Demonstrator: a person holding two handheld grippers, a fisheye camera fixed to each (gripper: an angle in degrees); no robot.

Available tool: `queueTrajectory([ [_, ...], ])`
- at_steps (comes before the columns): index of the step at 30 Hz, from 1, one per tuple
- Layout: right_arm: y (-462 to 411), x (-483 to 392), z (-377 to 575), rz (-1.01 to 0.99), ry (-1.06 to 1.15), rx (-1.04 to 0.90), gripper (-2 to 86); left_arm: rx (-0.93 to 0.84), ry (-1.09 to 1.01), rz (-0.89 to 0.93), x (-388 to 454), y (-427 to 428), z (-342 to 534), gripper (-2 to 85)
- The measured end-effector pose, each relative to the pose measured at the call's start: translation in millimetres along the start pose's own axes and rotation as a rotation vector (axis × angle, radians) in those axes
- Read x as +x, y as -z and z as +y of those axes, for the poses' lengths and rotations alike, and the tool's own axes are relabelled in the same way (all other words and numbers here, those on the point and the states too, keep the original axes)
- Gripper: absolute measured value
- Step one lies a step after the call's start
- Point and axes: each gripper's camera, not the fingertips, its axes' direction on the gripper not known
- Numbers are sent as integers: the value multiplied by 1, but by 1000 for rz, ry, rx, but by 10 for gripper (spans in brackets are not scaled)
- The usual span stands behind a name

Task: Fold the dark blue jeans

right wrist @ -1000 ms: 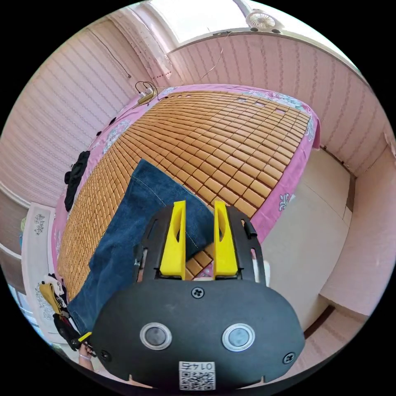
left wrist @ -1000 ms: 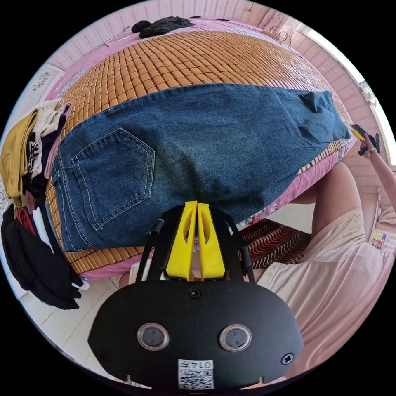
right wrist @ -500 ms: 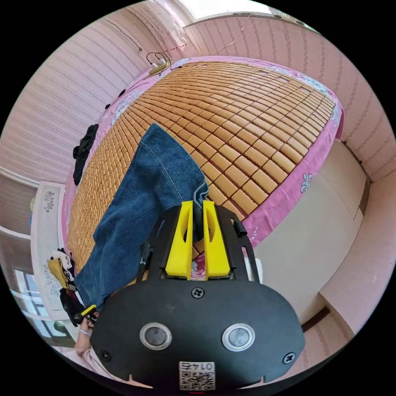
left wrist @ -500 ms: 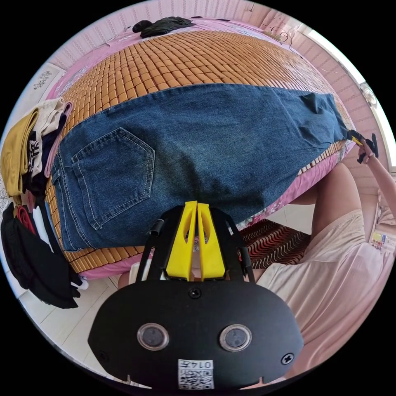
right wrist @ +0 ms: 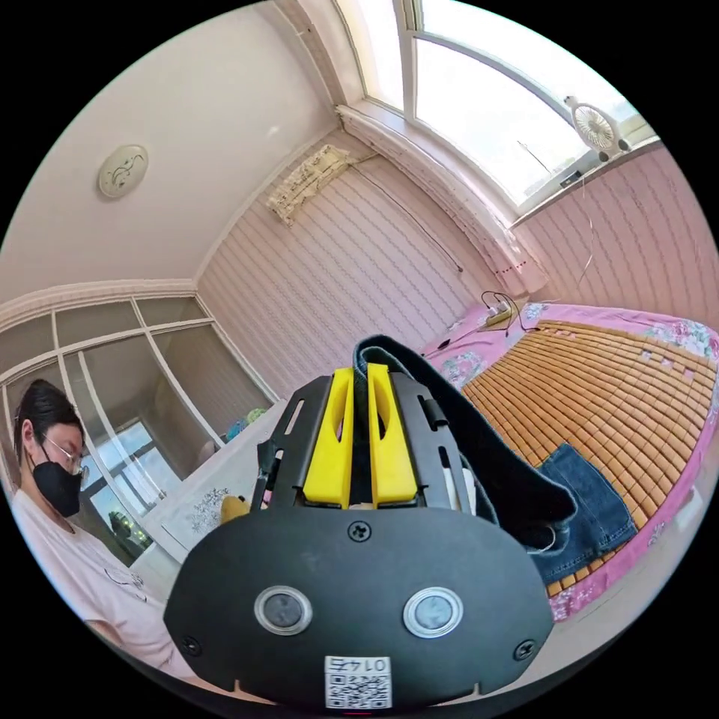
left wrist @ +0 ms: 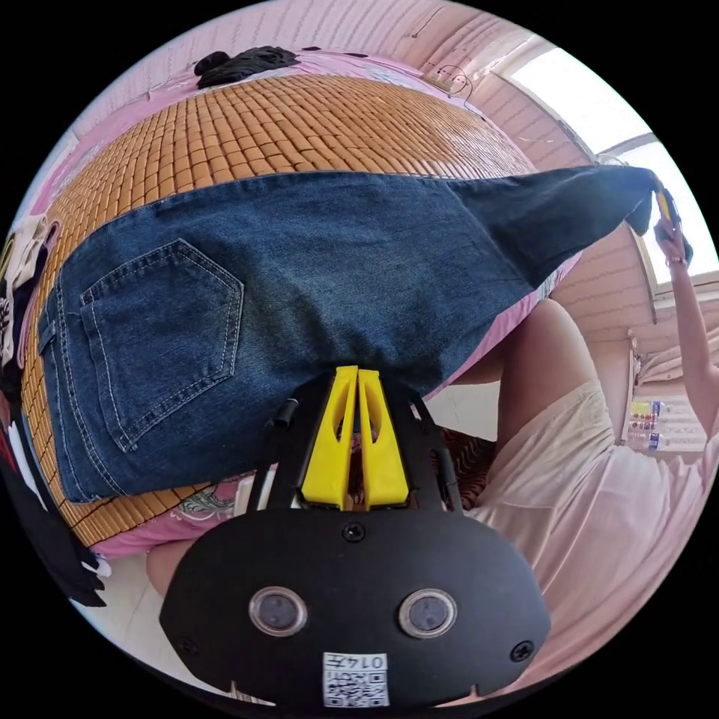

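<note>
Pink bedroom, bamboo mat (left wrist: 247, 127) | you pinch jeans (left wrist: 299, 255): left gripper (left wrist: 358, 374) mid-edge, right gripper (right wrist: 358, 374) lifted hem | risk: denim's weight slips your narrow grip.

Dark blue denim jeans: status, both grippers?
Right gripper shut on dark blue denim jeans, hem end lifted off orange bamboo mat. Left gripper shut, at near edge. Nothing blocking.

The left gripper (left wrist: 357, 374) sits low at the near edge, its 2 yellow jaws pressed together. Far to the right, the person's raised arm (left wrist: 693, 314) lifts the right gripper (left wrist: 665, 206) high, its jaws clamped close together too (right wrist: 358, 374).
</note>
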Motion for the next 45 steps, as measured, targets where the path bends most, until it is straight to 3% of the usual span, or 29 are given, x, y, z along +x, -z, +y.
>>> queueTrajectory([
  [4, -77, -47, -18, -129, 97, -123, 23, 9, -34, -25, 7, -1, 0, -10],
  [9, -101, -14, -32, -130, 10, -30, 27, 7, -25, -64, 3, 4, 6, -10],
  [13, -60, 78, -24, 234, -85, -32, 33, -9, -10, -68, 0, 6, 7, -10],
  [15, -40, 124, -7, 454, -127, -97, 38, -40, -21, -136, 3, 6, 5, -10],
  [17, -17, 193, 32, 654, -321, -223, 48, -43, -8, -142, 3, 8, 4, -10],
  [19, -9, 226, 65, 737, -431, -315, 57, -61, 28, -131, 0, 9, 1, -10],
  [24, -26, 240, 111, 982, -331, -456, 145, -144, 19, -225, 1, 14, -8, -10],
  [27, -54, 245, 112, 954, -265, -540, 178, -177, 23, -242, -2, 16, -12, -10],
  [32, -93, 239, 107, 1031, -231, -654, 157, -187, 27, -245, 0, 17, -12, -10],
  [39, -78, 221, 117, 889, -316, -645, 66, -189, -25, -292, 8, 18, -2, -10],
  [42, -52, 204, 116, 782, -390, -548, 49, -171, -20, -265, 5, 21, 7, -10],
  [45, -21, 178, 102, 549, -469, -321, 45, -148, -13, -216, 3, 23, 16, -10],
])
